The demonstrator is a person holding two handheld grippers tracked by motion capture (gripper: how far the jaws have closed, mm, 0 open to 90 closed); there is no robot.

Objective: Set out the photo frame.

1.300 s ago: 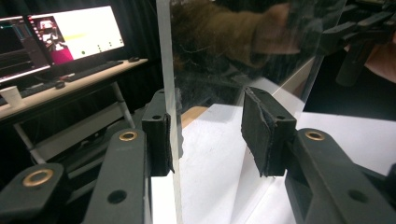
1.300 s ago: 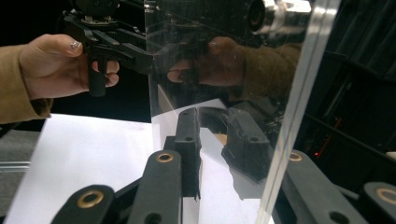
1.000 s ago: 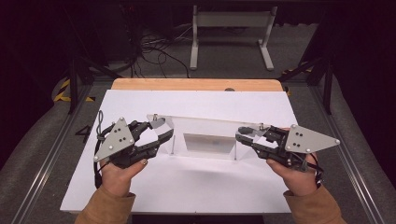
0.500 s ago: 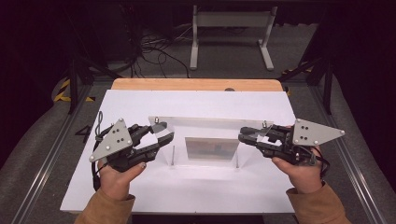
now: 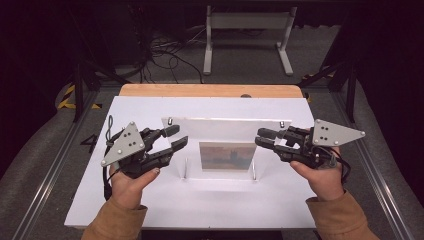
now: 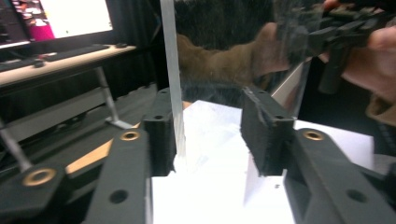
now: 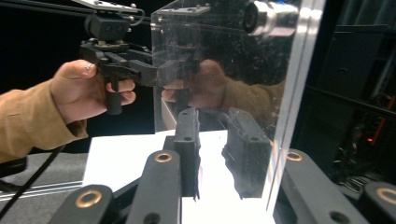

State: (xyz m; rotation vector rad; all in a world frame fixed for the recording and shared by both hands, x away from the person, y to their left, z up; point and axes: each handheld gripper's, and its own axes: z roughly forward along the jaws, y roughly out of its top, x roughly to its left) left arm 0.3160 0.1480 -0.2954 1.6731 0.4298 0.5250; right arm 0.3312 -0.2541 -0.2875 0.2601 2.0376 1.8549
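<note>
Standing upright on the white table (image 5: 150, 200), a clear plastic frame (image 5: 225, 127) with a picture (image 5: 227, 156) sat between both grippers. Left gripper (image 5: 172, 139) straddled the frame's left edge, jaws spread and just opened further, one pad at the sheet, the other well off. Right gripper (image 5: 265, 137) had its jaws either side of the right edge, also just widening; contact there was hard to judge, probably loose.

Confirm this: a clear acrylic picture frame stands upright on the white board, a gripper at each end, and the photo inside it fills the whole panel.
Not quite. In the high view the photo covers just a small patch at the lower middle of the clear frame; the rest is see-through. The frame does stand upright on the white board, with the left gripper and right gripper at its ends.
</note>
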